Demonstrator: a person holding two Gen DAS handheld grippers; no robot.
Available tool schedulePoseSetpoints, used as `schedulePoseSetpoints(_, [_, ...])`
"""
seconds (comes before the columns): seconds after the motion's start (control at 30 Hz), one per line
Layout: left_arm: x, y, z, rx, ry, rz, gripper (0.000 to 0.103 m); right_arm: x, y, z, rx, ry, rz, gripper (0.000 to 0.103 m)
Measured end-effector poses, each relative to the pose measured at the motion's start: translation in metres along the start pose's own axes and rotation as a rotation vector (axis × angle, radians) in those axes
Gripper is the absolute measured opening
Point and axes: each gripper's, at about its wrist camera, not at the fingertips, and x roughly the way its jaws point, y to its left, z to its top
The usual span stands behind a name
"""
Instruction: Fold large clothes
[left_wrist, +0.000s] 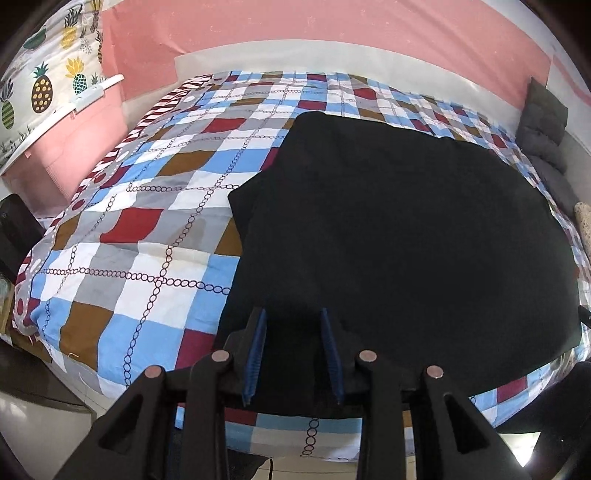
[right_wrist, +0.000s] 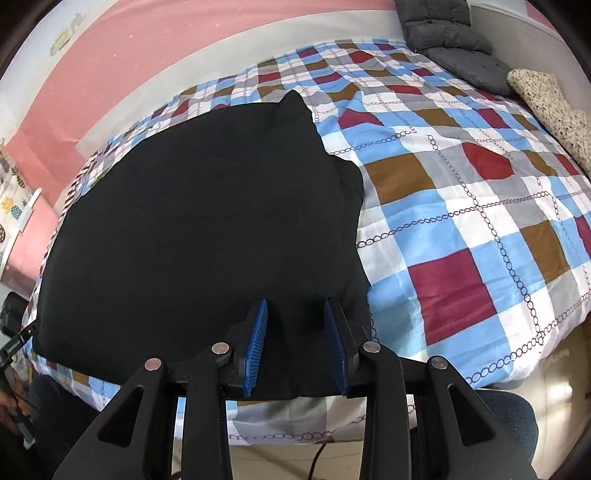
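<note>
A large black garment (left_wrist: 399, 236) lies spread flat on a checked bedspread (left_wrist: 147, 229). It also shows in the right wrist view (right_wrist: 199, 221), with a pointed corner at its far end. My left gripper (left_wrist: 292, 314) is open, its blue pads over the garment's near left edge. My right gripper (right_wrist: 295, 304) is open over the garment's near right edge. Nothing sits between either pair of fingers but the cloth below.
The bed (right_wrist: 480, 229) stands against a pink wall (left_wrist: 295, 29). A pink storage box (left_wrist: 74, 147) with a pineapple-print cloth stands at the left. Grey cushions (right_wrist: 454, 48) and a speckled cushion (right_wrist: 554, 107) lie at the bed's right side.
</note>
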Motion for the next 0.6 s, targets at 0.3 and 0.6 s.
schedulePoseSetpoints(0.3, [-0.002,0.002,0.007,-0.019,-0.002,-0.005,0.033,-0.001,-0.009,0.015,0.031,-0.008,-0.01,0.048])
schedulePoseSetpoints(0.6, [0.014,0.031,0.039,-0.129,-0.001,-0.049,0.037,0.01,-0.016,0.033,0.059,-0.01,0.011,0.061])
